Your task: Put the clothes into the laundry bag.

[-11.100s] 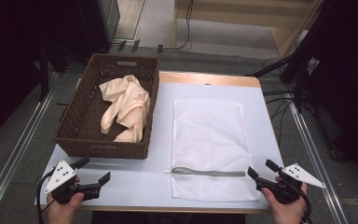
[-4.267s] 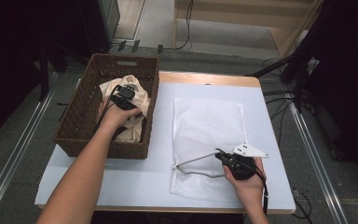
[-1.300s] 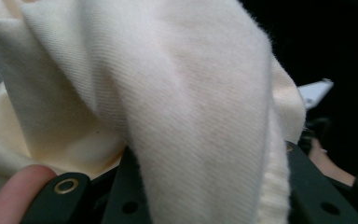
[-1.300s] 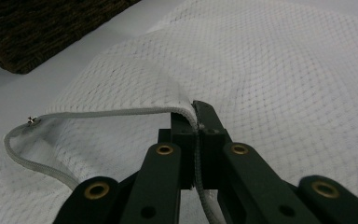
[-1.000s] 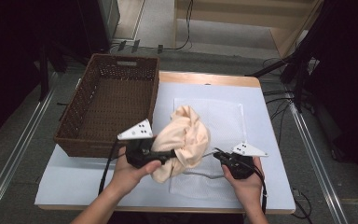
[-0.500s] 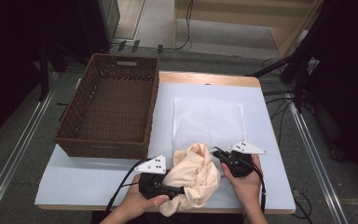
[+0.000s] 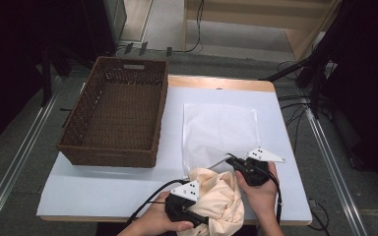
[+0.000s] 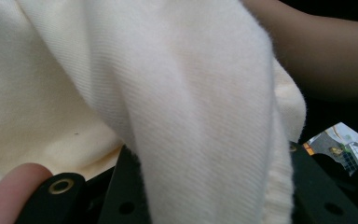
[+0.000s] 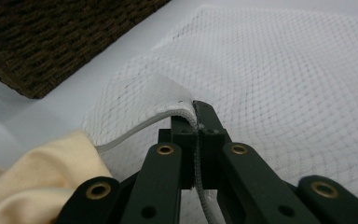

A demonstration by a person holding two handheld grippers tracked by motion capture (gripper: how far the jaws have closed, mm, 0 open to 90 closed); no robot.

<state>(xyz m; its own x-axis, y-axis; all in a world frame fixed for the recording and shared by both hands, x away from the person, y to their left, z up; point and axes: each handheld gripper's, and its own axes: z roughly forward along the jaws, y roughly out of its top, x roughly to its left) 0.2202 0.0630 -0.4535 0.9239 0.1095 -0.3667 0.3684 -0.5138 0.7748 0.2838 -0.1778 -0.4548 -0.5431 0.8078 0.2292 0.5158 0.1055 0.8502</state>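
Risk of cloth [image 7: 221,204] bunching against the rim of the mesh bag [image 7: 220,130] instead of going inside, since the opening is lifted only a little. Right gripper [image 9: 196,122] clamped on the bag's edge, raised just above the table [image 7: 103,184]. Left gripper [image 7: 197,219] closed on the cloth, just left of the right gripper, near the table's front edge. Both hands low, forearms close together.

Cream cloth [image 7: 220,199] out of basket [image 7: 114,118]; now at mesh bag [image 7: 220,132] mouth, near edge
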